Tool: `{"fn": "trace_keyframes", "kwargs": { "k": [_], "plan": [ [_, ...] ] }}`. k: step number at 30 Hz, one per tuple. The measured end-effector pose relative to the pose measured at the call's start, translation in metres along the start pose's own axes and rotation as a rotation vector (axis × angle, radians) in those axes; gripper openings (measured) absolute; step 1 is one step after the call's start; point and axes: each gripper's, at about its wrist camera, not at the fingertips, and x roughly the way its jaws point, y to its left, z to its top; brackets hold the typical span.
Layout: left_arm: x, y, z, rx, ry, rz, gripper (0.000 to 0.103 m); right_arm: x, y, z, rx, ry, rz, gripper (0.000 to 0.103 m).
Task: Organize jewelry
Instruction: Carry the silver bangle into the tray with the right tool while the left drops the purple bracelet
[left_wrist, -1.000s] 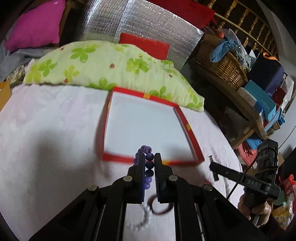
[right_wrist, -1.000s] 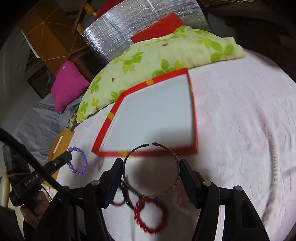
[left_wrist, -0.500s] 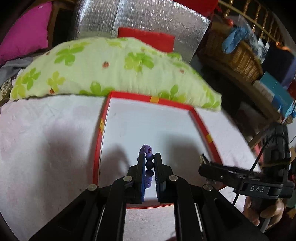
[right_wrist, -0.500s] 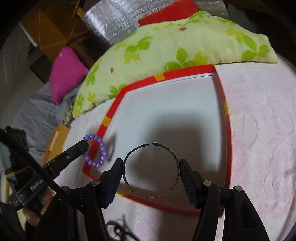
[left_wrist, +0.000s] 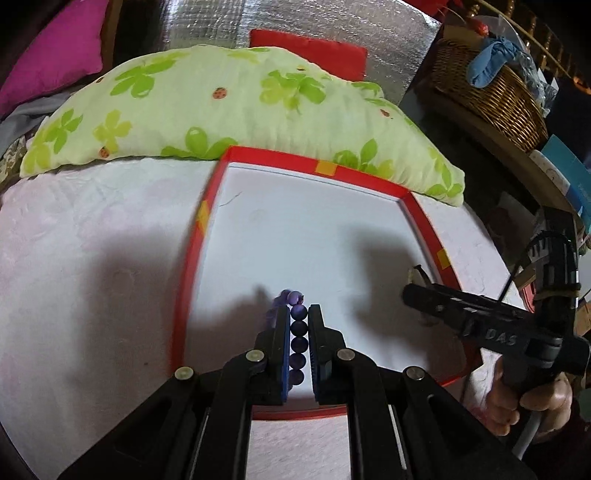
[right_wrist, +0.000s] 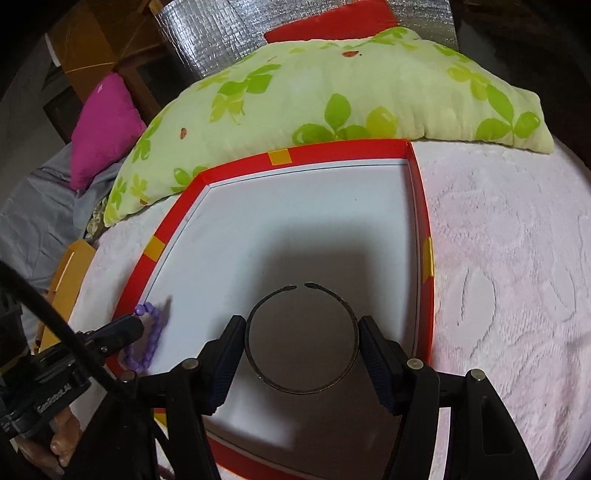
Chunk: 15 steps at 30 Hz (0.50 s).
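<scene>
A red-rimmed box (left_wrist: 325, 167) with a white floor lies open on the pink bedspread; it also shows in the right wrist view (right_wrist: 280, 158). My left gripper (left_wrist: 298, 317) is shut on a purple bead bracelet (left_wrist: 298, 328) and holds it over the box's near left part; the bracelet also shows in the right wrist view (right_wrist: 149, 341). My right gripper (right_wrist: 301, 330) is shut on a dark metal open bangle (right_wrist: 301, 338), held flat over the box's near right part. The right gripper appears in the left wrist view (left_wrist: 417, 291).
A green floral pillow (left_wrist: 229, 107) lies against the box's far edge. A magenta cushion (right_wrist: 103, 129) and a silver foil panel (left_wrist: 295, 22) stand behind. A wicker basket (left_wrist: 487, 92) sits on a shelf to the right. A yellow box (right_wrist: 68, 266) lies at the bed's left edge.
Both grippers have moved forward from the bedspread to above the box's floor, carrying the bracelet and the bangle. The loose jewelry on the bedspread has dropped out of view.
</scene>
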Motion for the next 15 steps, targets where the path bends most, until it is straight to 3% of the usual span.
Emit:
{"fn": "trace_keyframes", "kwargs": {
  "k": [4,6,9,11,13,15],
  "plan": [
    [0.005,-0.008,0.006,0.002,-0.012,0.005,0.01,0.001,0.002,0.002,-0.002,-0.002,0.018,0.066],
    [0.007,-0.008,0.006,-0.002,-0.007,0.027,0.01,0.001,0.001,0.003,0.009,0.002,0.02,0.076],
    [0.002,-0.009,0.006,0.022,-0.012,0.081,0.013,-0.005,-0.002,0.004,0.039,-0.005,0.049,0.078],
    [-0.005,-0.008,0.005,0.033,-0.03,0.101,0.033,-0.01,-0.004,0.002,0.056,-0.015,0.044,0.078],
    [-0.016,-0.004,0.006,0.044,-0.073,0.139,0.045,-0.018,-0.007,0.001,0.075,-0.028,0.055,0.078],
    [-0.027,0.001,0.007,0.052,-0.114,0.179,0.046,-0.028,-0.01,0.0,0.096,-0.047,0.069,0.078]
  ]
}}
